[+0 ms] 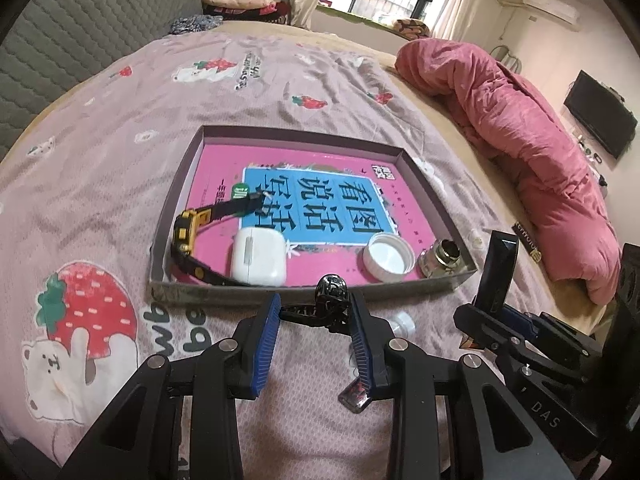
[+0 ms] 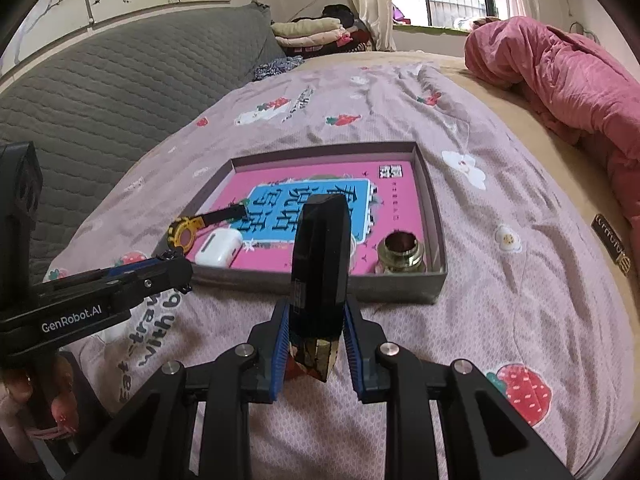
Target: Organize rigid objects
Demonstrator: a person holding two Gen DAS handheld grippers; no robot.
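Both claws up over the bedspread, each gripping something dark, tray just ahead.

Closest in, left gripper (image 1: 314,320) held narrow on a small black ornate clip-like piece (image 1: 330,300), blue pads (image 1: 266,344) pinching its sides just short of the tray's near wall. Beyond, in the shallow grey tray (image 1: 400,288), lined up left to right on a pink and blue book cover (image 1: 320,196): yellow and black watch (image 1: 192,232) at the left wall, white earbud case (image 1: 258,256) touching its strap, white round lid (image 1: 388,256), brass-rimmed glass jar (image 1: 444,260) in the near right corner. Further right, right gripper (image 2: 314,332) clamped on a tall black faceted case (image 2: 320,264), stood upright, above the strawberry-print sheet (image 2: 500,300). Far right, crumpled pink duvet (image 2: 560,80), well apart.
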